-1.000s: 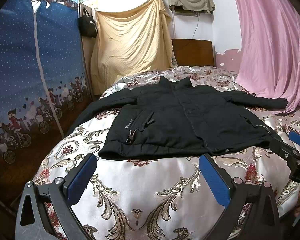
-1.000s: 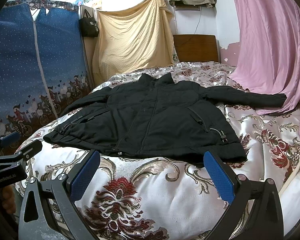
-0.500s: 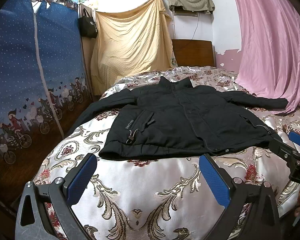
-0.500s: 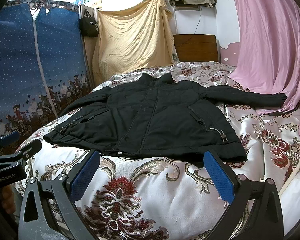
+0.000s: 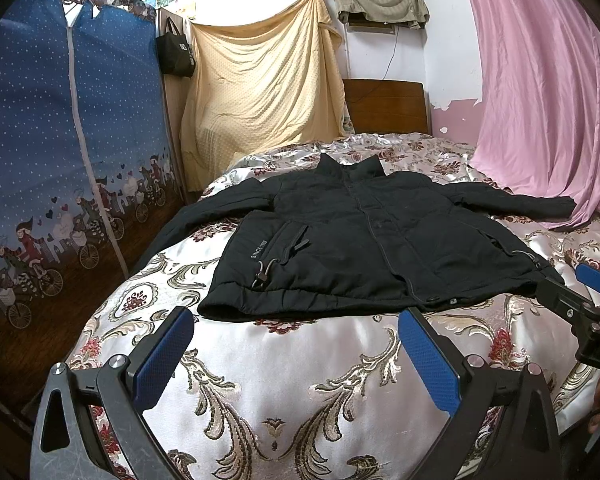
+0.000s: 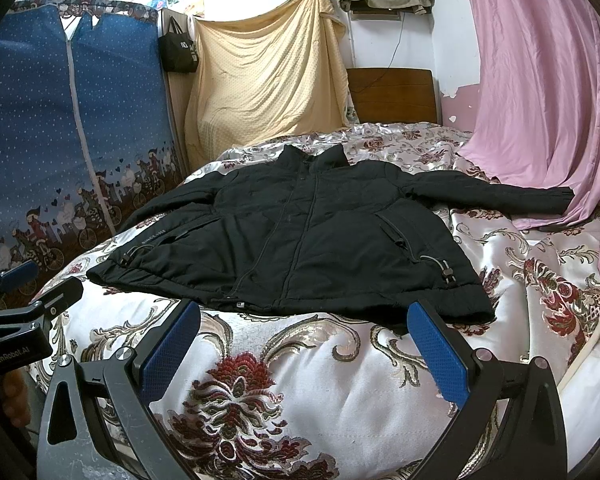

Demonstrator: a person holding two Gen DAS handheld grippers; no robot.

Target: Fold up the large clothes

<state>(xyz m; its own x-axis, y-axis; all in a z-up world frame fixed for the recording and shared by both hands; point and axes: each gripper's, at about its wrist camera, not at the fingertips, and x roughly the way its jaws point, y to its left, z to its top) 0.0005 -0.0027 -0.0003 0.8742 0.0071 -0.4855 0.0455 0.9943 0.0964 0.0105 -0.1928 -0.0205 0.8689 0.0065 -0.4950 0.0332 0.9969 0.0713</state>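
**Black jacket laid flat on the bed, both grippers waiting at the hem**

The black jacket (image 5: 364, 240) lies front-up and zipped on the floral satin bedspread (image 5: 292, 380), collar toward the wooden headboard (image 5: 384, 108) and both sleeves spread out to the sides. Laid out like this, every edge can be reached from the foot of the bed, which suits a fold that starts from hem or sleeves; no fold has been made yet, by the look of it.

The left gripper (image 5: 296, 354) hovers just short of the hem, its blue pads spread wide with nothing between them. The right gripper (image 6: 304, 346) is likewise wide open and empty, near the hem's other end. Each faces its own half of the garment, probably so the two can take the jacket symmetrically.

The left wrist view shows the printed lettering and toggle cord near the left pocket (image 5: 288, 244) clearly, plus the right gripper's blue tip at the frame edge. The right wrist view instead shows the toggle cord by the right pocket (image 6: 400, 236), the left gripper's body with its brand lettering (at the far left), and more of the pink curtain (image 6: 540, 100) touching the right sleeve's cuff
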